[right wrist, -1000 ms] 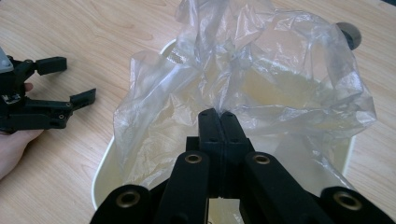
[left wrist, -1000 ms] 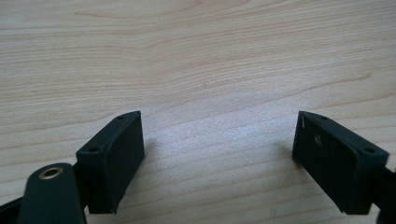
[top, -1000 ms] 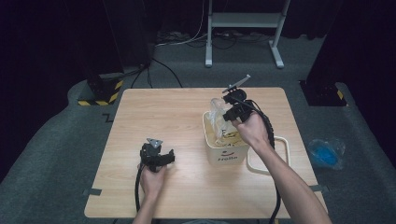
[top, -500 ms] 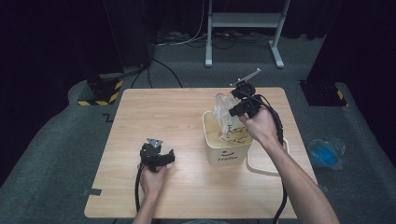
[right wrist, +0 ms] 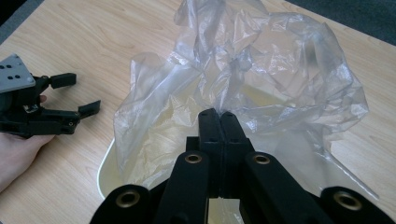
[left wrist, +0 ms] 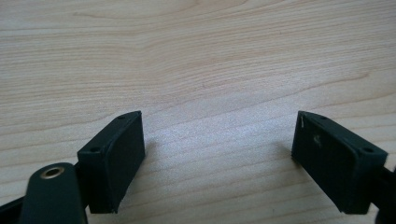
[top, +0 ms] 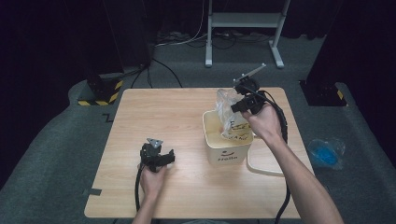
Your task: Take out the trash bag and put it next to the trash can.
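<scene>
A crumpled clear plastic bag [top: 228, 103] stands up out of a cream bin [top: 228, 151] marked "Hello" on the right half of the wooden table [top: 163, 112]. My right gripper [top: 237, 106] is above the bin's far rim, shut on a fold of the bag [right wrist: 280, 70]; its jaws meet at the film [right wrist: 220, 114]. The bag's lower part still hangs inside the bin [right wrist: 105, 172]. My left gripper [top: 167, 156] rests low over the table at the front left, open with only bare wood between its jaws [left wrist: 219, 154]. The right gripper view also catches the left gripper [right wrist: 81, 95].
A flat cream lid [top: 264, 162] lies on the table just right of the bin. A blue-tinted bag [top: 327, 151] lies on the grey floor to the right. A metal stand [top: 243, 28] and cables sit behind the table.
My right gripper has risen and shifted toward the table's far side, drawing the plastic bag higher out of the bin. The left gripper has stayed where it was.
</scene>
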Action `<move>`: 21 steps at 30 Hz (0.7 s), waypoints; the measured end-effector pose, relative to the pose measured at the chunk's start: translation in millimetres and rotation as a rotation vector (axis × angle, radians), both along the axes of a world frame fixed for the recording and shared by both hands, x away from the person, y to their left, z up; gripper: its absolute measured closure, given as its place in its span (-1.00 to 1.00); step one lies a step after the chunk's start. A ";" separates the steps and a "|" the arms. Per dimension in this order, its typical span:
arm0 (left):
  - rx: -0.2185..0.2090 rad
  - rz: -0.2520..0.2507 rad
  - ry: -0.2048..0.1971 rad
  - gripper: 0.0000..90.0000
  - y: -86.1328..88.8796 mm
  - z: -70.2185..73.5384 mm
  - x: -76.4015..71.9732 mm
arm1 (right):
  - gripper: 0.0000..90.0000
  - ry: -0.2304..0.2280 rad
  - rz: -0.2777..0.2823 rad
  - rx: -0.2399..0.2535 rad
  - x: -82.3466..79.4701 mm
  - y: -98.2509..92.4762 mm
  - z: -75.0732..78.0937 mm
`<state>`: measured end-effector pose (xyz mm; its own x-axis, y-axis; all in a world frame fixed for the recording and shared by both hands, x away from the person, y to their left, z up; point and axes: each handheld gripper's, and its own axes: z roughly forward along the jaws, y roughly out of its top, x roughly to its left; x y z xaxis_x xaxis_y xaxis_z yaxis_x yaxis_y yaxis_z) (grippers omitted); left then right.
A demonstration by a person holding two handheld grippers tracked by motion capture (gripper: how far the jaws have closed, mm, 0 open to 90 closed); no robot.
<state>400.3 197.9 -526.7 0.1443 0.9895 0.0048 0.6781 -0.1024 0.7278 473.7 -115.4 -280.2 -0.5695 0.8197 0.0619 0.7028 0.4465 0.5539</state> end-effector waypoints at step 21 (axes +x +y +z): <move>-0.003 0.000 -0.004 -0.62 0.0 -0.3 0.2 | 1.00 -0.025 0.004 0.020 -1.9 -8.5 29.5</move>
<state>400.5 197.9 -527.1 0.1441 0.9896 0.0024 0.6754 -0.1001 0.7307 471.7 -123.9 -250.7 -0.5745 0.8160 0.0642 0.6869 0.4379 0.5800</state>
